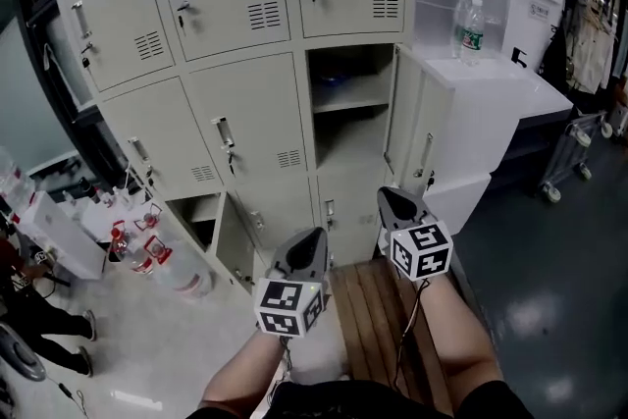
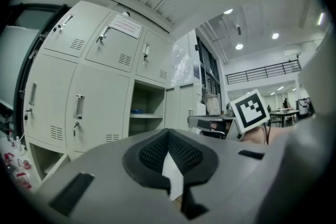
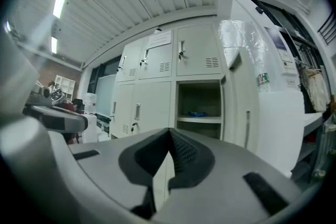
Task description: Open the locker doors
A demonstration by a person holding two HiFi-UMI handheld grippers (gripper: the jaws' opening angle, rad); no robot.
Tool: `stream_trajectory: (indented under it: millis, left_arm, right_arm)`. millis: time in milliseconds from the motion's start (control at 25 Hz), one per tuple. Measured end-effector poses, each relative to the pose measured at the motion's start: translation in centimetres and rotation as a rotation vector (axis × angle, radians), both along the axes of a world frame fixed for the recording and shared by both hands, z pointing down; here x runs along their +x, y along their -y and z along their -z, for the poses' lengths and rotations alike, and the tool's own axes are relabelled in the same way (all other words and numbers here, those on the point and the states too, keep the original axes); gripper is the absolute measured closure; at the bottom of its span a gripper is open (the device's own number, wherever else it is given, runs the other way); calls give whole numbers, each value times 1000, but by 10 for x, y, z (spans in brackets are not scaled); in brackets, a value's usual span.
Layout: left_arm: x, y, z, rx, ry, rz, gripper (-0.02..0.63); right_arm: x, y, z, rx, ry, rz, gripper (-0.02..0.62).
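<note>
A beige bank of lockers (image 1: 250,128) stands ahead in three rows. The middle-right locker (image 1: 348,103) is open, its door (image 1: 412,118) swung out to the right, and a shelf with a blue thing shows inside. The bottom-left locker (image 1: 201,216) also stands open. The other doors are closed, with upright handles (image 1: 224,132). My left gripper (image 1: 316,233) and right gripper (image 1: 385,193) are both shut on nothing, held level in front of the bottom row and apart from the doors. The open locker (image 2: 147,107) shows in the left gripper view, and the open locker (image 3: 199,105) in the right gripper view.
A slatted wooden bench (image 1: 378,319) lies under my arms. A white counter (image 1: 510,88) with water bottles (image 1: 471,29) stands right of the open door. Several bottles (image 1: 147,250) sit on the floor at the left, near a person (image 1: 29,299). A wheeled cart (image 1: 574,157) is far right.
</note>
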State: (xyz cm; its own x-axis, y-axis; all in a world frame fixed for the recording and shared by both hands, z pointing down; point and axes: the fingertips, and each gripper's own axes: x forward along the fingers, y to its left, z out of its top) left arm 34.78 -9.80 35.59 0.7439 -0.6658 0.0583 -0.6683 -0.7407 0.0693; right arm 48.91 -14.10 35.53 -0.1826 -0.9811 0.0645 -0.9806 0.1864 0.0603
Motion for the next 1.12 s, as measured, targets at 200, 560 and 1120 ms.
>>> stream_trajectory:
  millis: [200,560,1120]
  left_arm:
    - [-69,14,1,-2,-8,113,605]
    - [-216,52,-4,-13,-2,270,604]
    - [-392,118,-7,-31,-21,324,604]
  right_arm:
    - [-83,25,9,11,-3,131,595]
    - [-247,76,8,13,11,298,595]
    - [-431,132,10,8,18,360,595]
